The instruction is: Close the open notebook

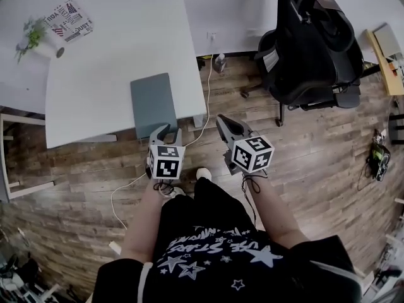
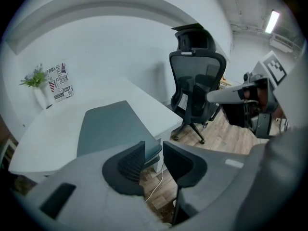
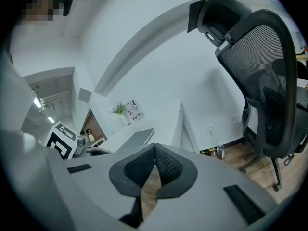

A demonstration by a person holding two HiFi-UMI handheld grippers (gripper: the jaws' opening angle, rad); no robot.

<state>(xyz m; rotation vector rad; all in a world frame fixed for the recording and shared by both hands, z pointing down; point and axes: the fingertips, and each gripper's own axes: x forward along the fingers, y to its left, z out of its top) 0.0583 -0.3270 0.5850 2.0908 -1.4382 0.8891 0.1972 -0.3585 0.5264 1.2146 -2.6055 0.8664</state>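
Grey left tool (image 2: 153, 147): jaws partly open, nothing between the pads; it points down at the notebook's near corner from just beside it, and whether it touches cannot be told
Right tool (image 3: 155, 150): jaws closed pad to pad on nothing, held over the wooden floor (image 1: 315, 163) off the surface's near corner
Notebook (image 1: 153, 104): closed, plain grey-green cover up, lying flat at the near edge of the white surface (image 1: 113, 55), its near end jutting a little past that edge
Far corner: potted plant (image 1: 31, 35) and printed card (image 1: 71, 19), well apart from the notebook
Around: black office chair (image 1: 312, 49) stands right of the surface; a white cable (image 1: 206, 100) runs down beside the surface's right edge and trails over the floor past the left tool
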